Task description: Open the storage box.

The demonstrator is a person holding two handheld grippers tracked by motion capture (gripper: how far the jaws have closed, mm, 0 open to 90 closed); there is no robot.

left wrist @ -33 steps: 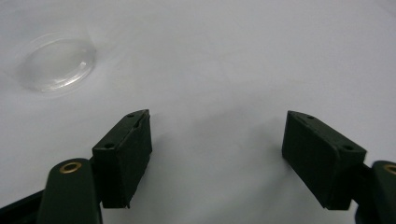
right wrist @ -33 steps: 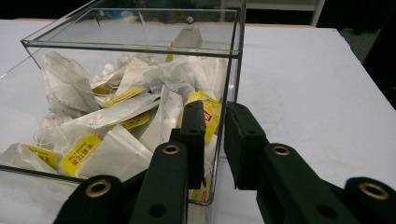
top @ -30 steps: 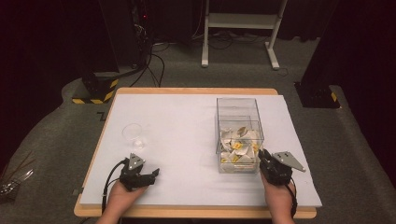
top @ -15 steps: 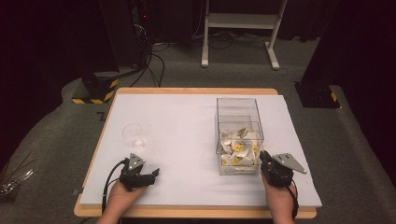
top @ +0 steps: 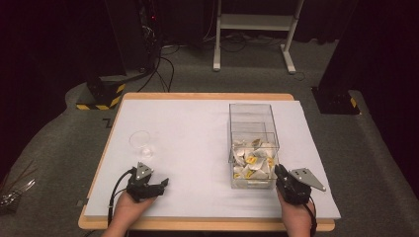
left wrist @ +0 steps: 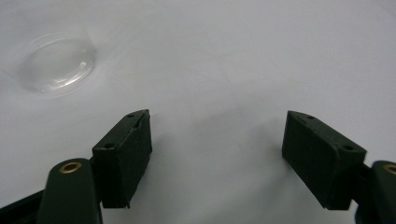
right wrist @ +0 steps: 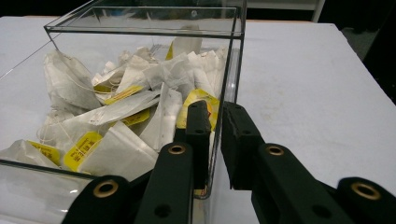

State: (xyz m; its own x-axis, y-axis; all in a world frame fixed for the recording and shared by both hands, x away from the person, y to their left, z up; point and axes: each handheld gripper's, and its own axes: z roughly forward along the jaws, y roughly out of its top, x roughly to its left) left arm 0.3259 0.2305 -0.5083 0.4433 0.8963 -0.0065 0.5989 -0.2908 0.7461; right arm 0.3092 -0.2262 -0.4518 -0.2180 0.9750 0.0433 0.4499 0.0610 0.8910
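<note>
A tall clear plastic box (top: 251, 106) stands on the right of the white table (top: 197, 128). It holds several white tea bags (top: 254, 159) with yellow tags. My right gripper (top: 280, 171) rests at the box's near right corner. In the right gripper view its jaws (right wrist: 217, 116) stand nearly together, with a thin gap in line with the corner edge of the box (right wrist: 144, 28), and the tea bags (right wrist: 116, 116) show through the wall. My left gripper (top: 162, 183) lies low at the front left, open and holding nothing (left wrist: 217, 140). A clear empty cup (top: 141, 143) stands just beyond it (left wrist: 56, 63).
The table's near wooden edge (top: 197, 224) runs just under both hands. Behind the table stand a white frame (top: 252, 29), dark equipment with cables (top: 148, 44) and yellow-black striped bases (top: 99, 101). White surface stretches between cup and box.
</note>
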